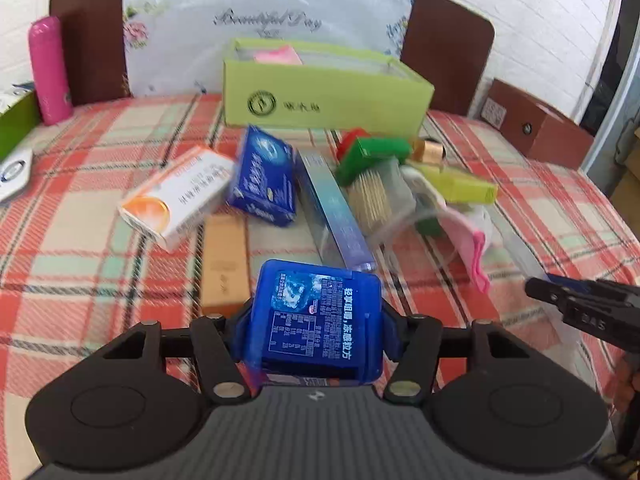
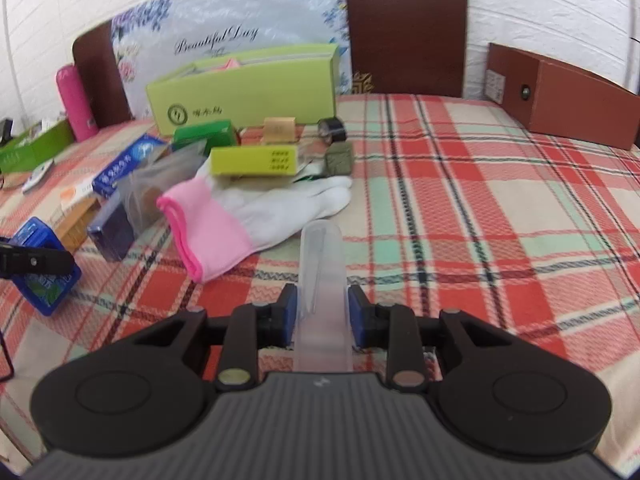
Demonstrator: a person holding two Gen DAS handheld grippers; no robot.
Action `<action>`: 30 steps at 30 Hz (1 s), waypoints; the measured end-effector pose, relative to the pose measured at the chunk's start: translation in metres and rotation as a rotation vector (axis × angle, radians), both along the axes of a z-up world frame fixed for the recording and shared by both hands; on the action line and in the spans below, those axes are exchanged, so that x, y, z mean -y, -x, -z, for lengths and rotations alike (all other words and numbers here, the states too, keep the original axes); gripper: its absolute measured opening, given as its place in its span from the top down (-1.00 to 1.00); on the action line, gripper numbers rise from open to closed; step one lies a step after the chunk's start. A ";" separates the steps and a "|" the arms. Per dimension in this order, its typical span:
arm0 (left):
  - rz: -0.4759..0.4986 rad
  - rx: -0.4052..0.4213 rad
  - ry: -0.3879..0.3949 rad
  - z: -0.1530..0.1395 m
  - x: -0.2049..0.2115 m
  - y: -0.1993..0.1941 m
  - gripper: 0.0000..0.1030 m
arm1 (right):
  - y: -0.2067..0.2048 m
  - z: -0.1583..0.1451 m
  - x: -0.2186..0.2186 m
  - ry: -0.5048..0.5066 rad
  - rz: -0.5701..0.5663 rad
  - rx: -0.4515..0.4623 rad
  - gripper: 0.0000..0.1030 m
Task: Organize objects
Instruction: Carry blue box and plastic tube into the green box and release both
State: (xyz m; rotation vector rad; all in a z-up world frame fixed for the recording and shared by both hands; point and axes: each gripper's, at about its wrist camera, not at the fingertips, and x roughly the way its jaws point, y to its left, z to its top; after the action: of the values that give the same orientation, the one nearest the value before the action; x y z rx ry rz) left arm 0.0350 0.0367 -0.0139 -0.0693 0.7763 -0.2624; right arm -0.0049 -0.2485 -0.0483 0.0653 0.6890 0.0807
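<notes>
Objects to organize sit in a loose heap mid-way across a bed with a red plaid cover [image 2: 480, 184], not a tabletop. Behind the heap, against the headboard: open lime-green box [image 1: 324, 96], likely the destination, with something pink already inside. Pink bottle [image 1: 48, 72] stands upright far left.

Heap, big to small: pink-cuffed white glove [image 2: 248, 216], long light-blue carton [image 1: 336, 208], white-orange medicine box [image 1: 176, 196], blue box [image 1: 264, 176], yellow-green box [image 2: 256, 160], clear tub of toothpicks with green lid [image 1: 376, 188], tan bar-shaped box [image 1: 224, 260]. Several overlap or lean on each other.

Left hand-held gripper [image 1: 316, 332]: closed onto a small blue translucent case [image 1: 320, 316], pads on its two sides, case held above the cover in front of the heap.

Right hand-held gripper [image 2: 322, 316]: jaws around a clear plastic tube [image 2: 322, 276] that sticks out forward; tube nearly fills the gap, so I read it as gripped, contact not fully clear.

Risks:
- Tube is smooth and cantilevered; it could slide or pivot out if swung fast.
- Tube tip is near the glove; it could snag it and drag the heap.
- Both tools are close; right one's tip shows in the left view, so collision is possible if both head for the box together.
- Box wall is light card; a knock could push it over.
</notes>
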 end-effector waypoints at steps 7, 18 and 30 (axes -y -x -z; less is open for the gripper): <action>-0.014 0.148 0.021 -0.046 -0.002 -0.019 -0.21 | -0.002 -0.048 0.004 -0.038 -0.015 0.166 0.49; -0.001 0.272 0.181 -0.111 0.007 -0.087 -0.21 | -0.099 -0.099 -0.016 -0.131 -0.123 0.290 0.48; -0.081 0.213 0.182 -0.105 0.025 -0.231 -0.21 | -0.251 -0.088 -0.044 -0.074 -0.128 0.274 0.48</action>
State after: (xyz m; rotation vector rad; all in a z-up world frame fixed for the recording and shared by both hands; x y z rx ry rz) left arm 0.2664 0.0120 0.0909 -0.2406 0.5352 -0.2583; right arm 0.2459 -0.2040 0.0394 0.0796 0.4159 0.2340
